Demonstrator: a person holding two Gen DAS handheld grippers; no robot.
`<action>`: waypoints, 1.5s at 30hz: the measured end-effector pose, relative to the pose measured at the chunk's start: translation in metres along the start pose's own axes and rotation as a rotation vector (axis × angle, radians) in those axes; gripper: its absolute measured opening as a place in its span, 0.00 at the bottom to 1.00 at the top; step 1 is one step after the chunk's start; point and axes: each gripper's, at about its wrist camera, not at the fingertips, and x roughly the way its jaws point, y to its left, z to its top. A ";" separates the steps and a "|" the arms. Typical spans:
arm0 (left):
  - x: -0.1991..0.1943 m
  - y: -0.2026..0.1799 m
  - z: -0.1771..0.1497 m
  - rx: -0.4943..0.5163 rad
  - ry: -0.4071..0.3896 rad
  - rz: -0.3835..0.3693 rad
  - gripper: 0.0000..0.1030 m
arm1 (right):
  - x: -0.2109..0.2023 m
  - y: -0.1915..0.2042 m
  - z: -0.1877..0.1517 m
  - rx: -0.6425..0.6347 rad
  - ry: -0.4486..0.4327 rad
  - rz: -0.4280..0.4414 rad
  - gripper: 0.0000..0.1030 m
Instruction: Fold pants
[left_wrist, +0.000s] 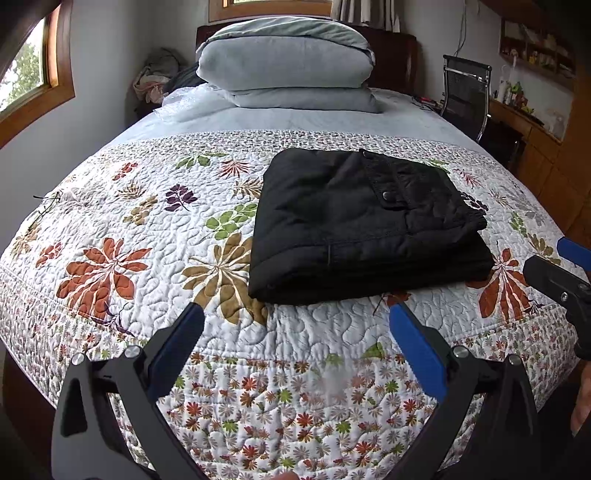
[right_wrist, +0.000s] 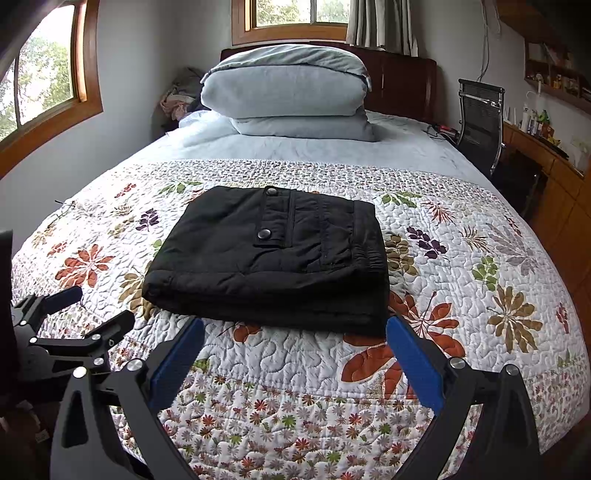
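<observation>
The black padded pants (right_wrist: 269, 258) lie folded into a thick square on the floral quilted bedspread (right_wrist: 461, 258), near the bed's foot. The left gripper (left_wrist: 295, 321) and right gripper (right_wrist: 295, 328) hang spread wide, holding nothing. Only the left view catches a hand (left_wrist: 581, 402). No readable writing.

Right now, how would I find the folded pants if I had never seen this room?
Start at the big bed with the flowery quilt and the stacked grey-blue bedding at its far end. On the quilt's near half lies one flat black bundle, the folded pants. It is the only plain dark thing on all those coloured leaves, with two round snap buttons on top.
</observation>
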 end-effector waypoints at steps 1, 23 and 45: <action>0.000 0.000 0.000 0.000 -0.001 0.000 0.97 | 0.000 -0.001 0.000 0.004 -0.001 0.000 0.97; -0.005 -0.007 0.000 -0.007 -0.016 0.007 0.97 | -0.005 -0.003 -0.002 0.003 -0.018 -0.009 0.97; -0.021 -0.005 0.008 0.002 -0.058 0.035 0.97 | -0.007 -0.008 0.000 0.004 -0.029 -0.025 0.97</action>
